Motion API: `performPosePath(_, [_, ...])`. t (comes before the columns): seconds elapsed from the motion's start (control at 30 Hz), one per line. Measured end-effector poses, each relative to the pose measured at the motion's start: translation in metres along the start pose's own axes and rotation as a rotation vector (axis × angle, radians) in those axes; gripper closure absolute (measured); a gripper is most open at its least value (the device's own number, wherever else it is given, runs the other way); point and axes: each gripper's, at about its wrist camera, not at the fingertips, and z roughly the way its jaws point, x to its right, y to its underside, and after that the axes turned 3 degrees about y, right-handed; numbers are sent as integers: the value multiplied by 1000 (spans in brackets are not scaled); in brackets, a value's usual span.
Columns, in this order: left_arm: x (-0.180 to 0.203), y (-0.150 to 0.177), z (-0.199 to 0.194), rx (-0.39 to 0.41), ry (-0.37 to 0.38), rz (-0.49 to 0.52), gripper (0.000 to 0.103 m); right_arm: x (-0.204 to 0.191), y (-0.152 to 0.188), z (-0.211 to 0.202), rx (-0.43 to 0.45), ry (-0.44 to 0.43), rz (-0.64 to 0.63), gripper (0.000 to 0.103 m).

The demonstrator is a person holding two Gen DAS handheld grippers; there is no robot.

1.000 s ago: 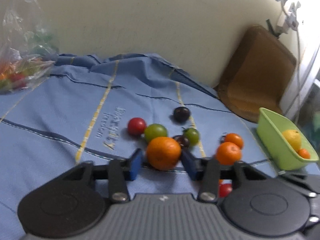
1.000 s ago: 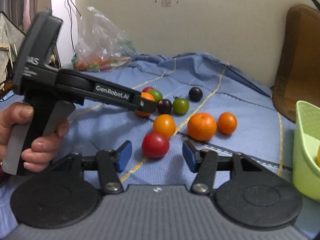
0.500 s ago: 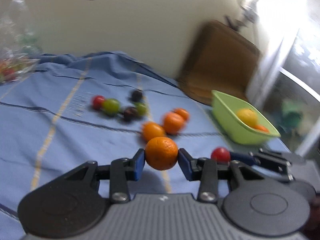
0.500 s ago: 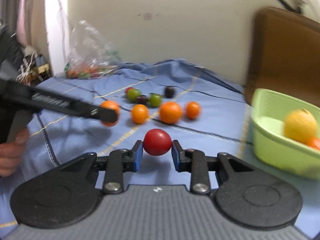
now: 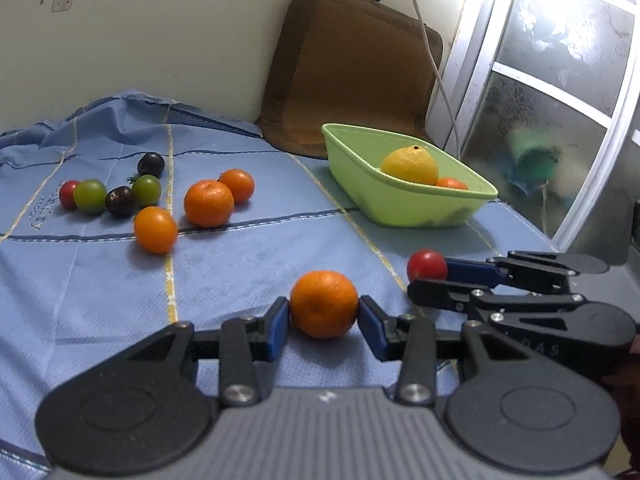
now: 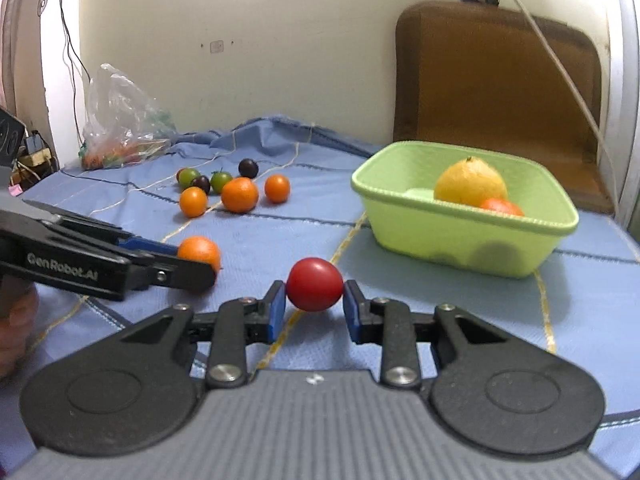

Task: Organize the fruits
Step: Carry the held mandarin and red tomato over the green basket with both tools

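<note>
My left gripper (image 5: pixel 323 320) is shut on an orange mandarin (image 5: pixel 323 304), held above the blue cloth (image 5: pixel 80 280). It also shows in the right wrist view (image 6: pixel 199 251). My right gripper (image 6: pixel 314 302) is shut on a red tomato (image 6: pixel 314 290), which also shows in the left wrist view (image 5: pixel 427 265). A green basket (image 6: pixel 460 236) ahead on the right holds a yellow citrus (image 6: pixel 470 184) and a small orange fruit (image 6: pixel 502 207). Loose fruit lies far left: an orange (image 5: pixel 208 203), smaller orange fruits (image 5: pixel 155 229), green tomatoes (image 5: pixel 90 196) and dark ones (image 5: pixel 120 201).
A brown cushion (image 5: pixel 348 68) leans on the wall behind the basket. A plastic bag of produce (image 6: pixel 120 128) sits at the far left. A white cable (image 5: pixel 432 60) hangs by the window frame on the right. The person's hand (image 6: pixel 16 332) holds the left gripper.
Both grippers closed on their fruit, lifted it off the cloth and swung right toward the green basket, which now looks nearer and larger in both views.
</note>
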Motion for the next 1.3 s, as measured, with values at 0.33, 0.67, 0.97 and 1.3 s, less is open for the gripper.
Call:
performPosePath(0.33, [6,3,0,19,-16,31,65,-2,0,7,-46,-20,-6,68])
performPosePath(0.67, [2,3,-1,23,3,3,67,-4,1,6,-37,-8,-34,69])
performPosePath(0.97, [-2,1,0,20,12,-12,67,-4,1,3,-13,-7,-27,69])
performPosePath(1.3, [-3,-3,1,16,35,-42,66,4,1,-3,19,-9,18,69])
